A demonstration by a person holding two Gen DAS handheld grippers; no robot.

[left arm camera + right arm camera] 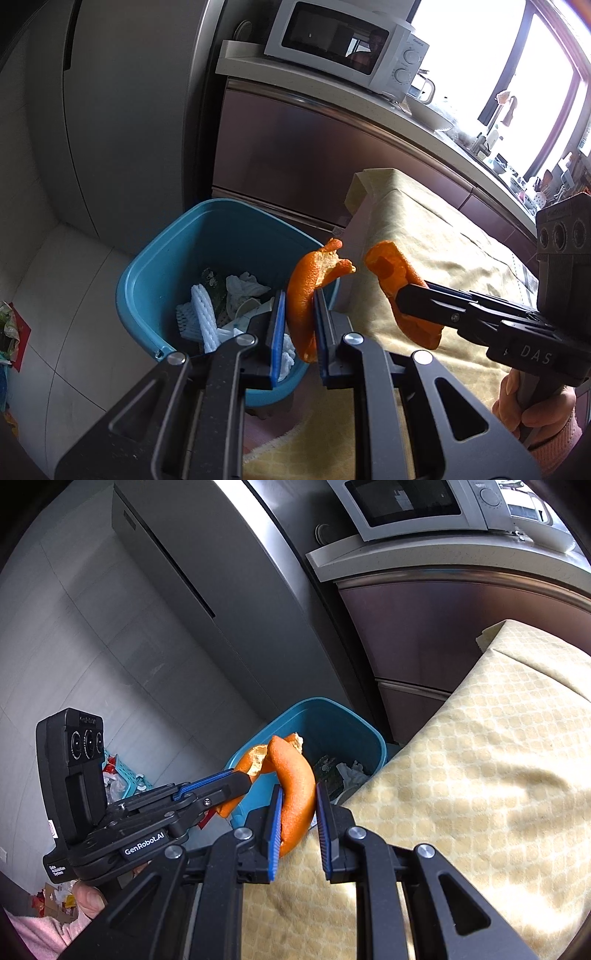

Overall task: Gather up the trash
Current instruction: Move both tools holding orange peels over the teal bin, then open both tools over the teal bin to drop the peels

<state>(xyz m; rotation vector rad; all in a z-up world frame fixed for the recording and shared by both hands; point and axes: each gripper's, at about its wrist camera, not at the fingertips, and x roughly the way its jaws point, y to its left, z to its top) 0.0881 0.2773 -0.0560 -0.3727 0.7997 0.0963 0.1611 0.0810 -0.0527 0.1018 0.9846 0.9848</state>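
1. While both tools hung near the blue bin [155, 266], each carried one piece of orange peel: left gripper [300, 321] with jaws pinching the left peel [301, 291], right gripper [297, 814] with jaws pinching the right peel [295, 775].
2. Judged well along for these two pieces: lifted clear of the surface [480, 775], held at the bin's near rim, the left peel roughly above the opening, the right peel just beside it over the cloth edge.
3. Already inside the bin: white foam netting [201, 314], crumpled tissue [243, 286] and a dark wrapper [214, 282], so earlier collection apparently done.
4. Left to do, as a judgement: bring both peels over the opening, spread the jaws, let them fall.
5. Nothing more to collect visible on the yellow-clothed surface in either view, though much of it lay outside the frames.
6. Around: grey fridge [110, 129], white microwave [343, 48] on a counter, brown cabinet fronts [314, 155], a small heap of packaging on the floor [122, 779] at the left.
7. Possible hindrance: both tools crowded close together at the rim, peels nearly touching; the surface's corner close against the bin.
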